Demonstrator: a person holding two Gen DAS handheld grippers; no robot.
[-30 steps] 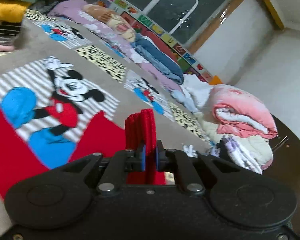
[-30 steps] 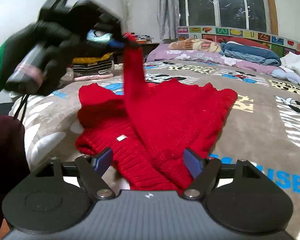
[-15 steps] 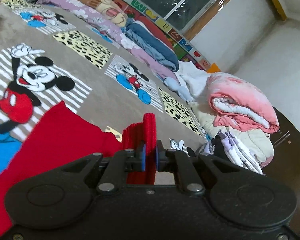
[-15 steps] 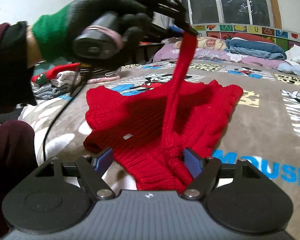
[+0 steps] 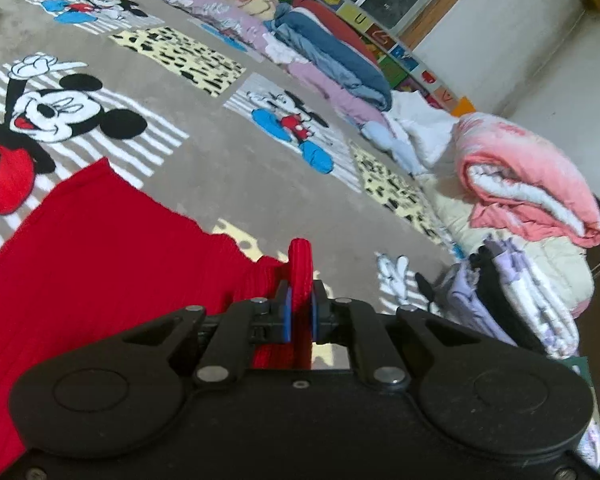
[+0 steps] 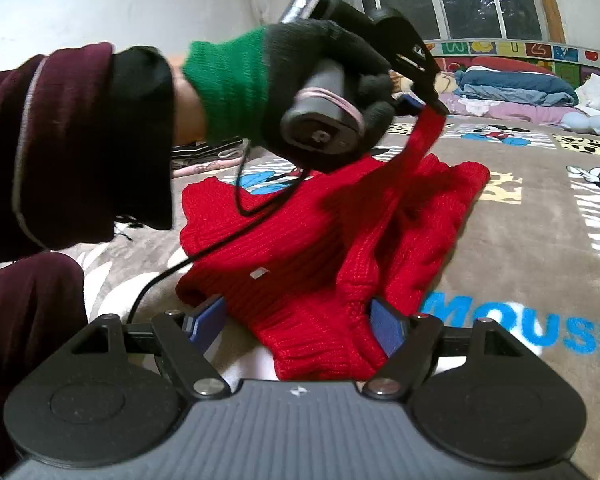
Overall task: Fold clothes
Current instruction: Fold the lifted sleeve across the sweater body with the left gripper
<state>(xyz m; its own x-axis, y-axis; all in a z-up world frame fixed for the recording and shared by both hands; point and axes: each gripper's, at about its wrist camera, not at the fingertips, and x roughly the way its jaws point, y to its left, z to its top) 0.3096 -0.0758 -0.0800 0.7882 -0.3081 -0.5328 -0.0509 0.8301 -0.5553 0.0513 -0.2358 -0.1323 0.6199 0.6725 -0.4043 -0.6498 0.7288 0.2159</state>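
Item: red knit sweater (image 6: 320,240), spread on the cartoon blanket (image 6: 520,240), centre of the right view.

Your left gripper (image 5: 299,312) is clenched on a sleeve cuff (image 5: 300,268), lifting it in a taut strip at upper centre of the right view; your right gripper (image 6: 296,320) stands released, fingers either side of the ribbed hem. Expect soft, stretchy, limp wool with some weight; it sags and bunches. Take hold at thick ribbed edges, cuff or hem.
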